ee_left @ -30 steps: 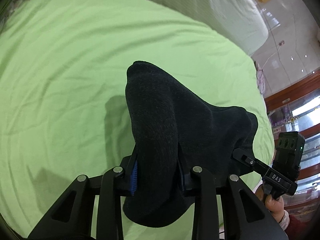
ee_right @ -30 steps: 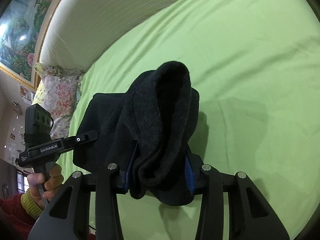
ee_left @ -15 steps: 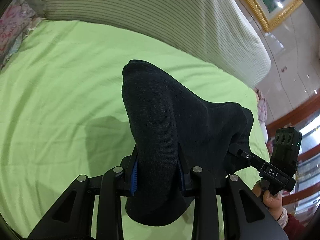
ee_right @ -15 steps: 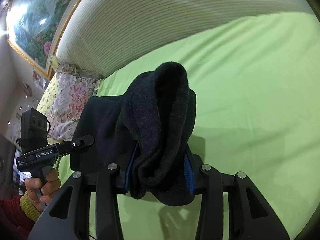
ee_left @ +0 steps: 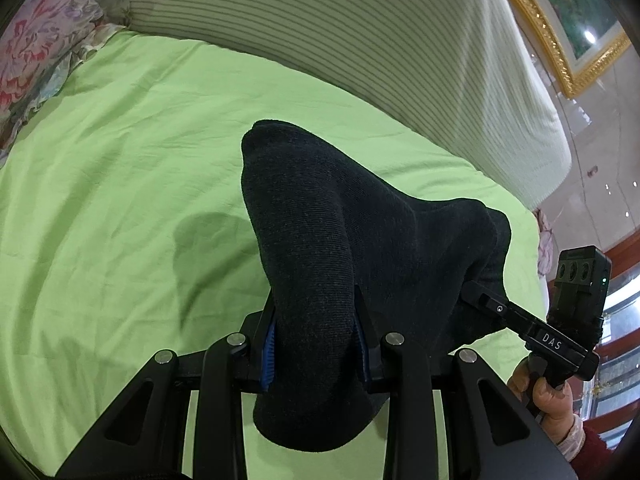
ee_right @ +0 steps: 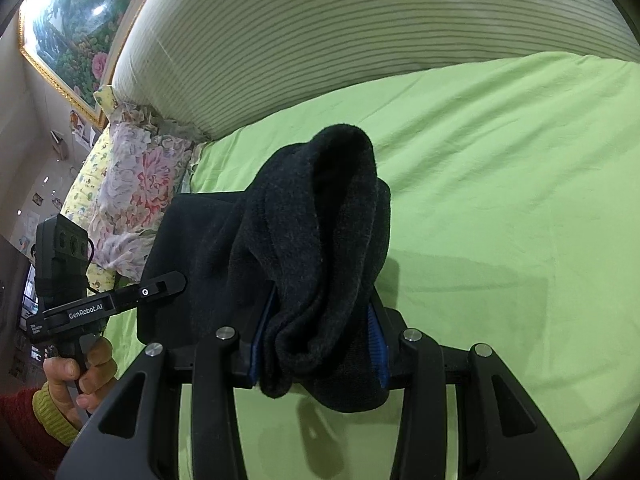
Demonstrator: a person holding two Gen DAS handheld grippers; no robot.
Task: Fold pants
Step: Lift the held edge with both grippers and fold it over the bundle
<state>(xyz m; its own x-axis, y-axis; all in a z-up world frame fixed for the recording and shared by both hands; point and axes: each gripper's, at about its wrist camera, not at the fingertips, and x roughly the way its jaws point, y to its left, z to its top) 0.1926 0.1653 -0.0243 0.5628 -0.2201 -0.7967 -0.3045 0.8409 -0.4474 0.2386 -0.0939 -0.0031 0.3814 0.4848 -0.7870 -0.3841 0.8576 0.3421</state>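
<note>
Each wrist camera looks close along its own fingers over the green sheet [ee_left: 120, 200] toward the striped headboard [ee_right: 360, 40], both views sharing these and the pants [ee_left: 320, 260].

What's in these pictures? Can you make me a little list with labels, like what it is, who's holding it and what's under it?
thing being held: black pants, soft and bunched up
left gripper: shut on the pants
right gripper: shut on the pants too
where the pants are: lifted up, stretched between both grippers
underneath: green bedsheet, a bit wrinkled
behind: big striped cushion
at the side: flowery pillow
on the wall: painting with a gold frame
who is holding: a person, one hand on each gripper's handle
</note>
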